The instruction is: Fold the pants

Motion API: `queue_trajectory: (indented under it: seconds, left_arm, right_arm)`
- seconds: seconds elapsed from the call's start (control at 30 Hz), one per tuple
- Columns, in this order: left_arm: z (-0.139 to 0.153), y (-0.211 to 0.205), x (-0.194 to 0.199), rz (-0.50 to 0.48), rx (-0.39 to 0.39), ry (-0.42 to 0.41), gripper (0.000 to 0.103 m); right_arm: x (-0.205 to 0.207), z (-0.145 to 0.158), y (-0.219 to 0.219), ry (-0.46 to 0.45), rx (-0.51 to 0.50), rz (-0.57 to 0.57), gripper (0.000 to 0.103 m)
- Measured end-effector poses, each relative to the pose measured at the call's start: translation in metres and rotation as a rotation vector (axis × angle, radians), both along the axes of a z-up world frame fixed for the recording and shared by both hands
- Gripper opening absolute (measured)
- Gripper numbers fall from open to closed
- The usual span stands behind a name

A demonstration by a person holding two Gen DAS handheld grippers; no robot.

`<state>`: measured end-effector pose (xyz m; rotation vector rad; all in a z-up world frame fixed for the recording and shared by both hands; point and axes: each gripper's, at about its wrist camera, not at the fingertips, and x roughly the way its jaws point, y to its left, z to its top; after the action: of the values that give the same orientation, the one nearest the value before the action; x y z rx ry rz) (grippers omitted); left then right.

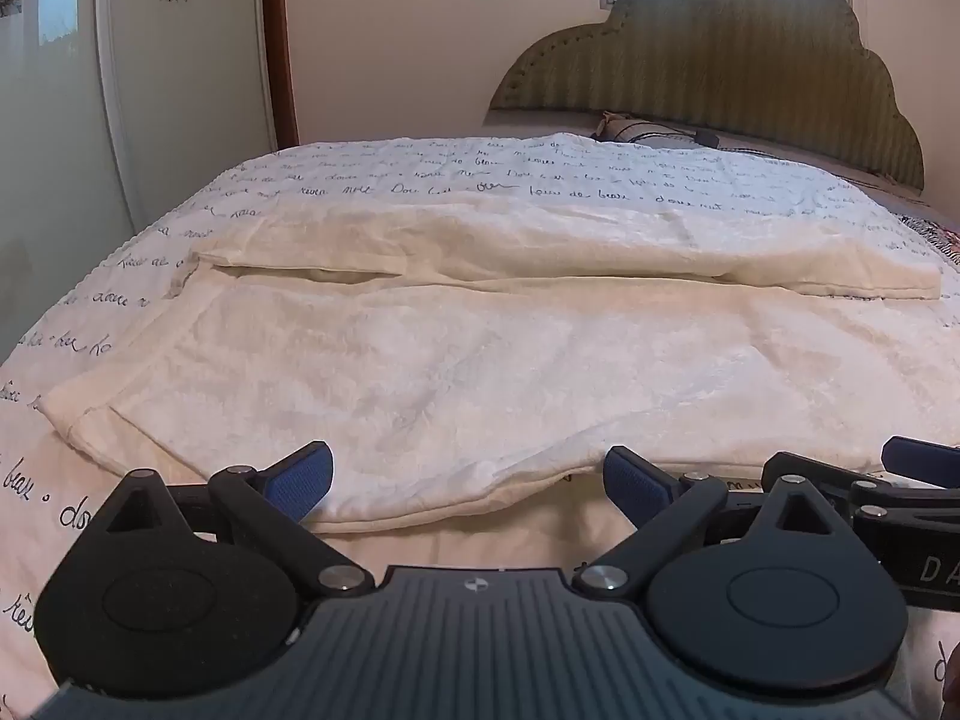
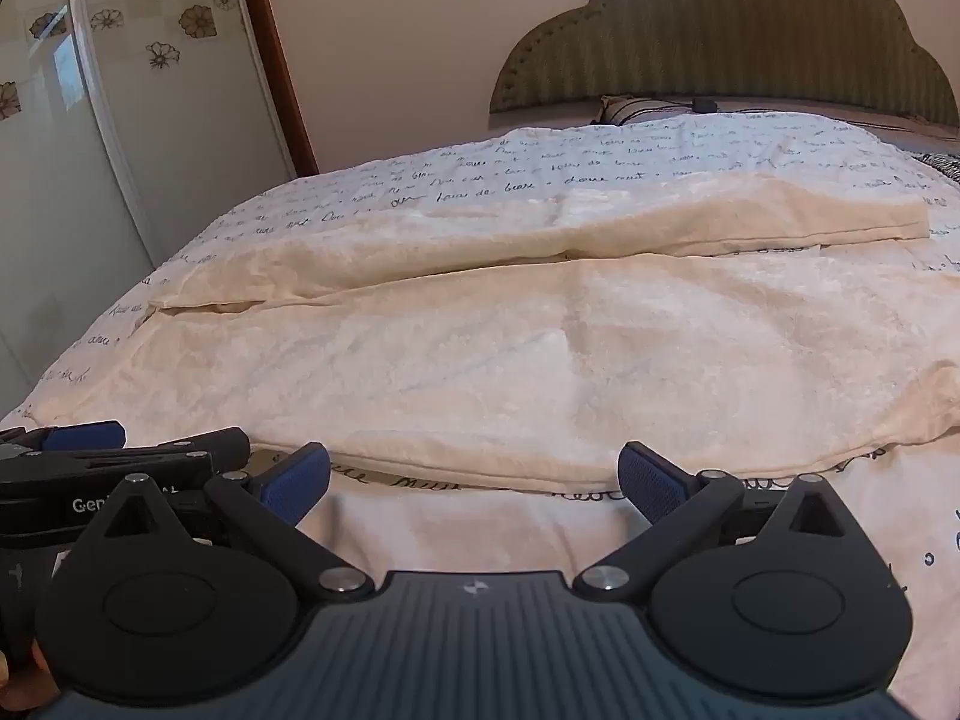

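Cream-white pants point(image 1: 456, 354) lie spread flat across the bed, two legs side by side running left to right, the far leg point(image 1: 540, 246) behind the near one. The right wrist view shows them too point(image 2: 510, 348). My left gripper point(image 1: 468, 483) is open, its blue pads level with the near edge of the pants, holding nothing. My right gripper point(image 2: 474, 480) is open just short of the same near edge, empty. Each gripper shows at the other's side: the right gripper point(image 1: 912, 468) and the left gripper point(image 2: 90, 450).
The bed cover point(image 1: 420, 168) is white with dark script. A green scalloped headboard point(image 1: 720, 72) and a pillow point(image 1: 648, 132) stand at the far right. A wardrobe with flower decals point(image 2: 120, 90) stands left of the bed.
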<state>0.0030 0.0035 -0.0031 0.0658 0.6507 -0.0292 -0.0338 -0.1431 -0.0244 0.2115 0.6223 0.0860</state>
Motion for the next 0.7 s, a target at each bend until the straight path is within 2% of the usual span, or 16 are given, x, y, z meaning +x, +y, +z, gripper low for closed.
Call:
queue_trajectory:
  seconds: [0.7]
  left_arm:
    - [-0.0051,-0.0006,-0.0016,0.006,-0.001,0.002,0.098]
  right_arm:
    - [0.0012,-0.0039,0.0017,0.016,0.002,0.015,0.103]
